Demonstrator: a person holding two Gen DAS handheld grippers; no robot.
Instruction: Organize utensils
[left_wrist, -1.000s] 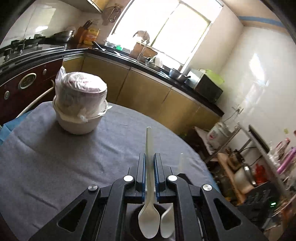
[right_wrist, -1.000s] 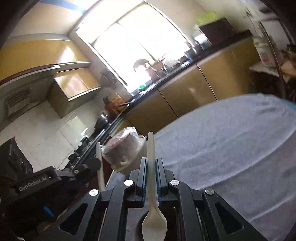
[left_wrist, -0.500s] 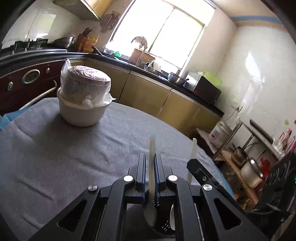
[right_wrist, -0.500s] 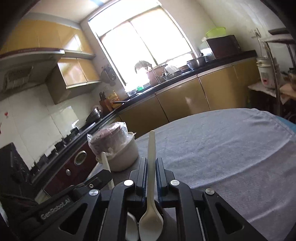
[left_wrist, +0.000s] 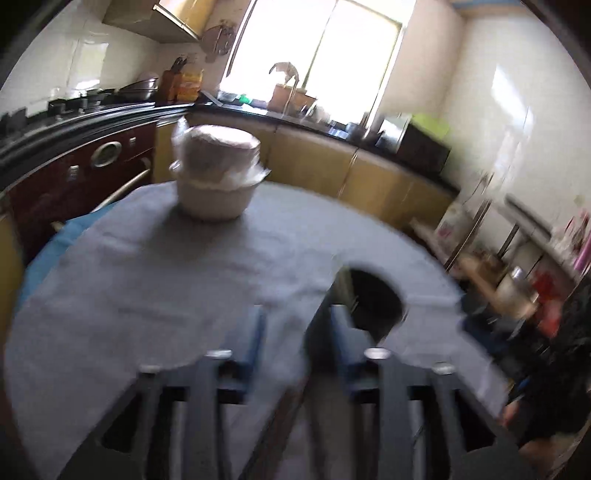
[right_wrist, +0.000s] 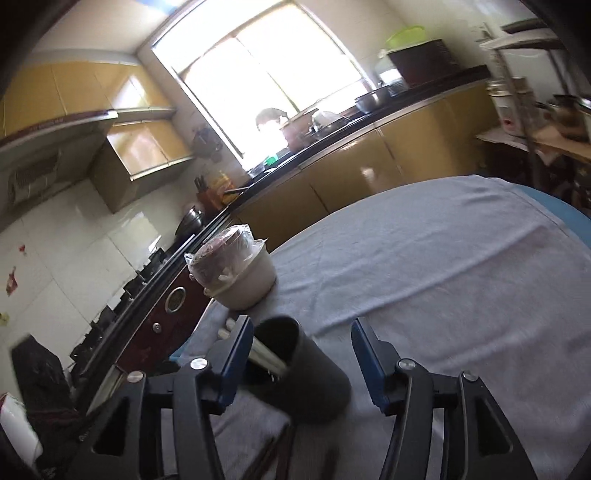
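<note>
A black cylindrical holder (right_wrist: 314, 384) stands on the grey cloth, and white spoon handles (right_wrist: 267, 356) lean out of its mouth to the left. My right gripper (right_wrist: 304, 343) has the holder between its blue pads (right_wrist: 236, 350) without touching it; the jaws are opening and hold nothing. In the blurred left wrist view the holder's dark mouth (left_wrist: 373, 302) sits just right of my left gripper (left_wrist: 295, 325). Those jaws are opening too, with only cloth and the holder's edge between them. No spoon shows in that view.
A white pot topped by a plastic-wrapped bowl (left_wrist: 216, 192) (right_wrist: 240, 280) stands at the far side of the round table (right_wrist: 443, 266). Kitchen counters and a dark red oven (left_wrist: 92, 173) lie beyond. A cluttered rack (left_wrist: 524, 280) is off the table's right edge.
Both grippers were shut on white spoons; both now stand open with the spoons gone from the jaws. Handles now sit in the black holder, and both views have shifted across the table.
</note>
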